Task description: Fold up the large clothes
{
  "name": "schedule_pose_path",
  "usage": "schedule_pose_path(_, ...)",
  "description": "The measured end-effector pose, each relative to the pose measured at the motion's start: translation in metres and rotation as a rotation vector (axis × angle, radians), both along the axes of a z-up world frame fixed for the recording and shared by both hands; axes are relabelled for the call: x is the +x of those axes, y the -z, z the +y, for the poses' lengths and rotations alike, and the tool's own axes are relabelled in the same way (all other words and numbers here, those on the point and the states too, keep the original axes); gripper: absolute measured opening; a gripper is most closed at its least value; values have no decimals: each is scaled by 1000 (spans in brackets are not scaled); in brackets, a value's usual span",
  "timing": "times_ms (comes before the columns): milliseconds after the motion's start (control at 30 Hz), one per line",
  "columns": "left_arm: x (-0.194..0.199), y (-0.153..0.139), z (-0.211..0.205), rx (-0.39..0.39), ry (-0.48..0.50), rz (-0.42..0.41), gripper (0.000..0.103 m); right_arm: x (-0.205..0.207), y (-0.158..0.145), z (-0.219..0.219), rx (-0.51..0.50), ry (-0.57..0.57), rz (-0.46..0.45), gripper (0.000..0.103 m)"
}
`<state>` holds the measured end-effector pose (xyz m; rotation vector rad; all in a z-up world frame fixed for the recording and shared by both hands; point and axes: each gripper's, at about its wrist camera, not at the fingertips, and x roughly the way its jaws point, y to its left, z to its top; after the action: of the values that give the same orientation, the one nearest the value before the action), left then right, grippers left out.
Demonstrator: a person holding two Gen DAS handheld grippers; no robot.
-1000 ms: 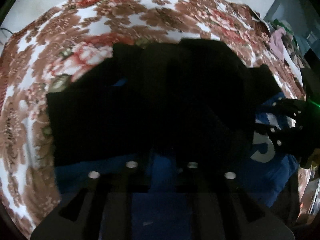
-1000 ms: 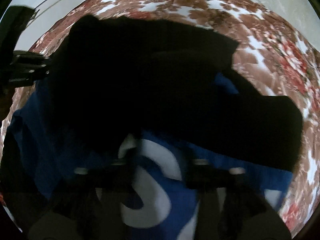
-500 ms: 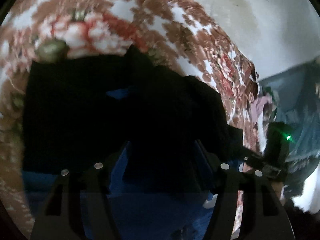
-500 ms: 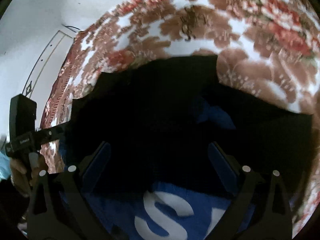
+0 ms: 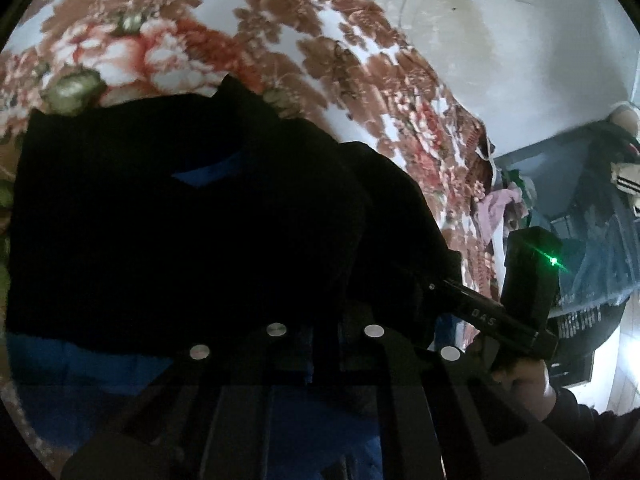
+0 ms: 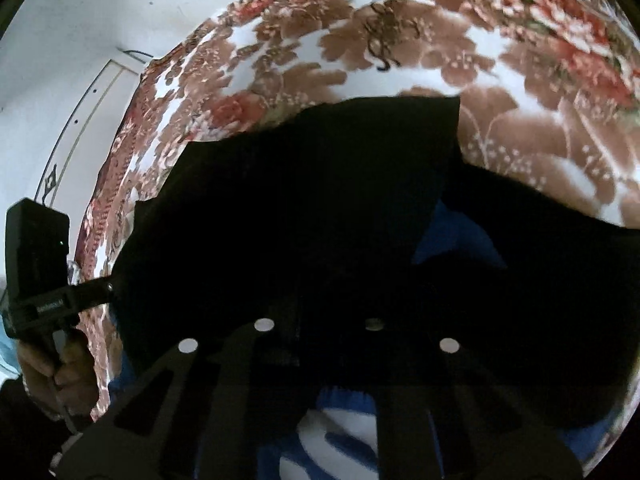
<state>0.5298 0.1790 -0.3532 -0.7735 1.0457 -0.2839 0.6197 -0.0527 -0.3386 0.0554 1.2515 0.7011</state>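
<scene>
Both tongs, left gripper (image 5: 322, 330) and right gripper (image 6: 320, 334), have their fingers drawn near together on the blue sweatshirt's (image 5: 120, 364) near hem, lifting it to fold over the black sleeves (image 6: 320, 220) ahead, on the floral bedspread (image 6: 360, 40)

A home bedroom: a bed under a brown-and-red floral bedspread (image 5: 360, 52) fills the space beside a stained white wall (image 5: 500, 40), with loose clothes (image 5: 498, 210) heaped at its far side.
</scene>
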Motion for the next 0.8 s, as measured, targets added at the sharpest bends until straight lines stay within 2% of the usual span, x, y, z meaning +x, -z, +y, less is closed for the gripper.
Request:
schedule_pose_path(133,-19,-21,0,6,15,-26,6,-21,-22,-6,15,-31,-8,11)
schedule_pose_path(233,-40,-27,-1,16,24,-16,6,-41,-26,-9,15,-58,12,11)
schedule_pose_path(333,-53,-16,-5,83,44,17,7,-57,-9,-12,-1,-60,55,11)
schedule_pose_path(467,-63,18,-10,180,57,88,7,-72,32,-13,-61,-55,117,11)
schedule_pose_path(500,-63,23,-10,198,49,95,11,-75,37,-12,-77,-59,107,12)
schedule_pose_path(600,-65,43,-7,265,7,133,38,-79,48,-8,-114,-85,53,13)
schedule_pose_path(633,-66,47,-6,253,-1,137,38,-80,47,-5,-126,-106,34,16)
schedule_pose_path(700,-66,44,-4,253,-2,136,44,-81,40,-3,-141,-120,10,24)
schedule_pose_path(733,-66,40,-3,260,-1,132,51,-81,36,-3,-136,-129,4,46)
schedule_pose_path(767,-69,33,-1,278,-2,121,55,-82,28,-5,-133,-124,-17,77)
schedule_pose_path(800,-73,23,3,295,-7,105,58,-83,20,-9,-128,-111,-49,86)
